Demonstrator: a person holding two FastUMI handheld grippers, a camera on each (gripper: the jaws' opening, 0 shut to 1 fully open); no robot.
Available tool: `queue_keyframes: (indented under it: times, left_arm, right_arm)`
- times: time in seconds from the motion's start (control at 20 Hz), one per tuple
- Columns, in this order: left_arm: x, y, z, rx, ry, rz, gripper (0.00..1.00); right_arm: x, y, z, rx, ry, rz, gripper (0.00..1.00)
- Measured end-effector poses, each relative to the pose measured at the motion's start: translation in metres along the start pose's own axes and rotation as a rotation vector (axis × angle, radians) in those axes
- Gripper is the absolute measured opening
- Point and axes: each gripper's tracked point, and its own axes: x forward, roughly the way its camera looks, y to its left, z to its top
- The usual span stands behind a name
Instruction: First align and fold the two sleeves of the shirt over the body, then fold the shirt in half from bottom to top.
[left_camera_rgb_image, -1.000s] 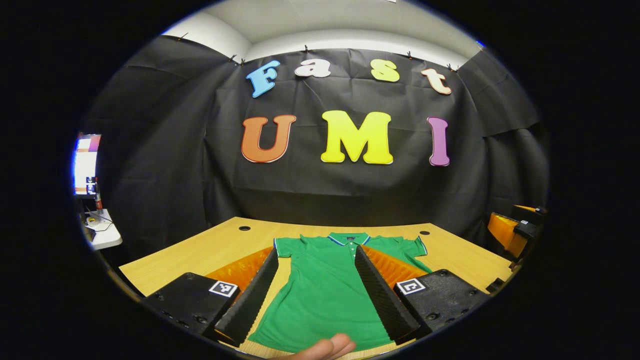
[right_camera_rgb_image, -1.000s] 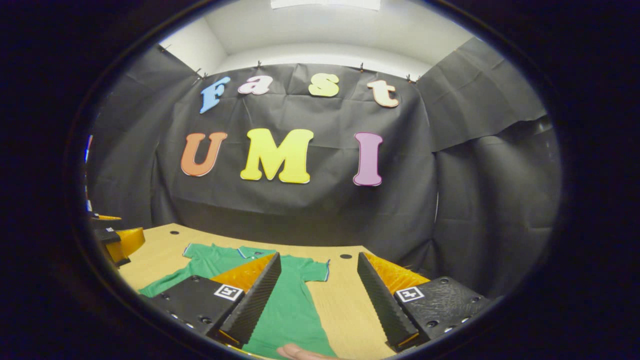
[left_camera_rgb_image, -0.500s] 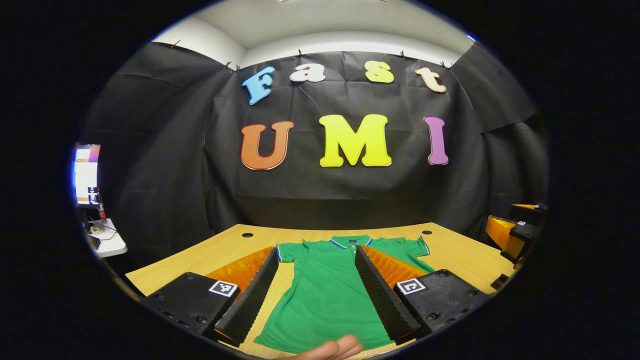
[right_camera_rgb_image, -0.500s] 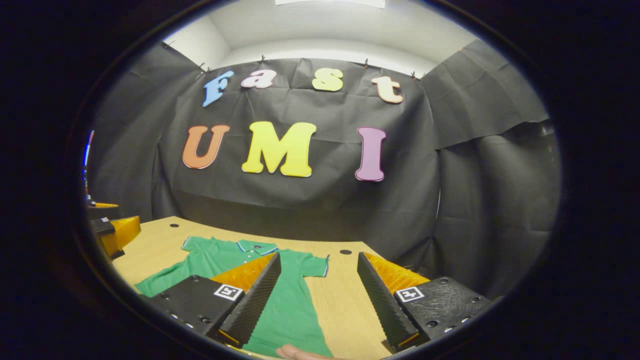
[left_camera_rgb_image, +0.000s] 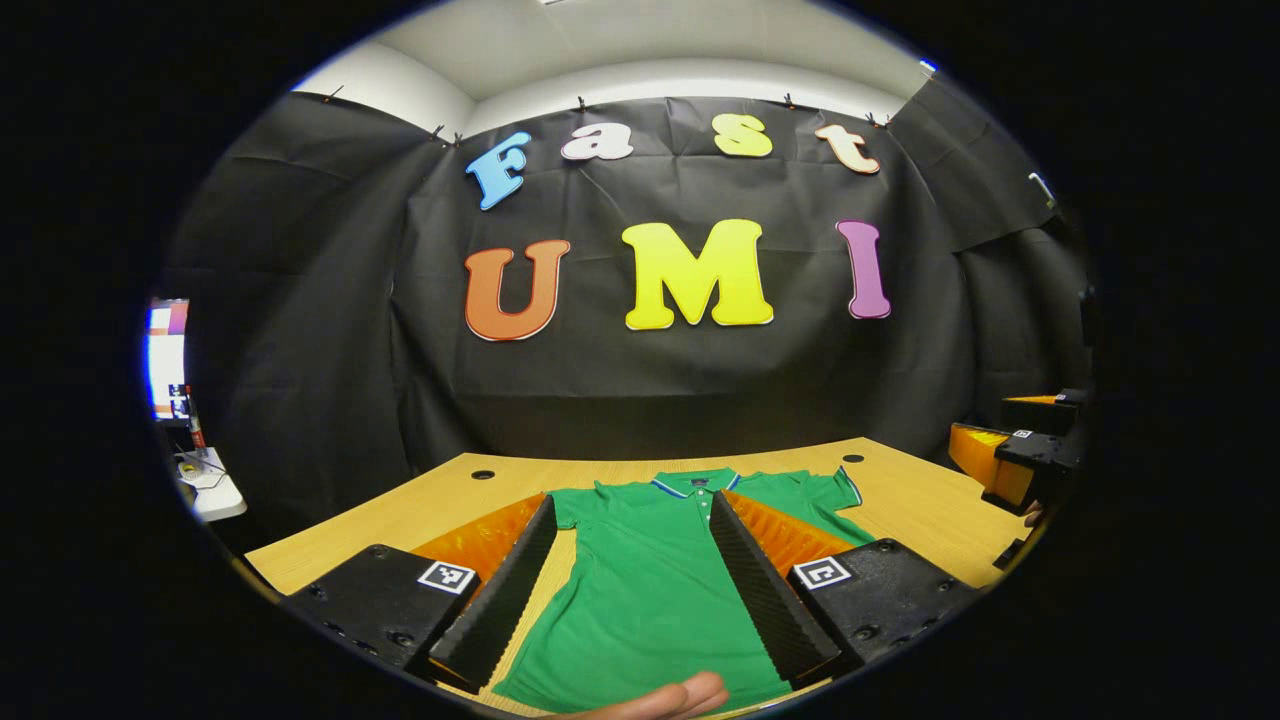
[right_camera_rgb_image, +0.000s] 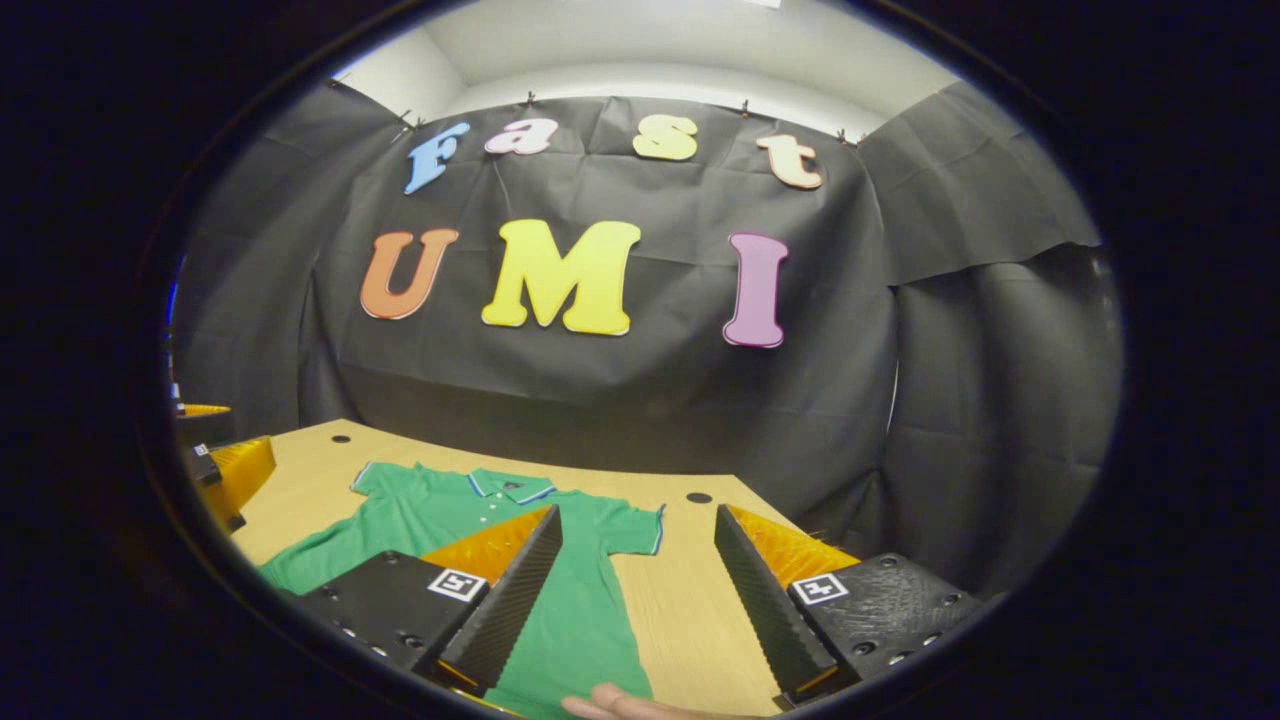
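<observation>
Green knit fabric, the shirt (left_camera_rgb_image: 650, 590) lies flat on the wooden table (left_camera_rgb_image: 420, 505) directly ahead of my left gripper (left_camera_rgb_image: 632, 580), collar at the far end and hem nearest me. Its long axis runs straight away from the tool, in line with my left fingers. Both sleeves lie spread out to either side, so by my judgement no fold is made yet.

My left gripper is released, fingers spread wide, holding nothing, above the lower body of the garment. My right gripper (right_camera_rgb_image: 638, 590) is likewise released and holds nothing. From it, the shirt (right_camera_rgb_image: 440, 510) lies ahead and to the left; bare table shows between its fingers.

Governing relation: the sleeve (right_camera_rgb_image: 632, 528) with the blue-edged cuff lies just ahead of my right gripper, beside its left finger (right_camera_rgb_image: 505, 600), so that tool is the nearer one for it. The opposite sleeve (left_camera_rgb_image: 572, 500) lies ahead of my left gripper, just past its left finger tip. Each fold would travel across the long axis, towards the button placket.

A fingertip (left_camera_rgb_image: 680, 695) shows at the bottom edge of the left gripper view.
</observation>
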Motion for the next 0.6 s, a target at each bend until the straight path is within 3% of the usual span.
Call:
queue_keyframes:
  times: [0.05, 0.25, 0.4, 0.6]
  left_arm:
    - [0.008, 0.001, 0.002, 0.002, -0.003, 0.005, 0.99]
    - [0.041, -0.002, 0.012, -0.017, -0.041, -0.001, 0.99]
    - [0.059, -0.007, 0.015, -0.023, -0.076, -0.023, 0.99]
    - [0.078, -0.005, -0.004, -0.031, -0.024, -0.029, 0.99]
  right_arm:
    - [0.015, -0.004, 0.000, -0.002, 0.011, -0.015, 0.95]
    - [0.088, -0.017, 0.001, 0.003, 0.103, -0.070, 0.95]
    - [0.148, -0.015, -0.010, -0.002, 0.204, -0.062, 0.95]
    - [0.221, -0.019, -0.042, -0.015, 0.350, -0.052, 0.97]
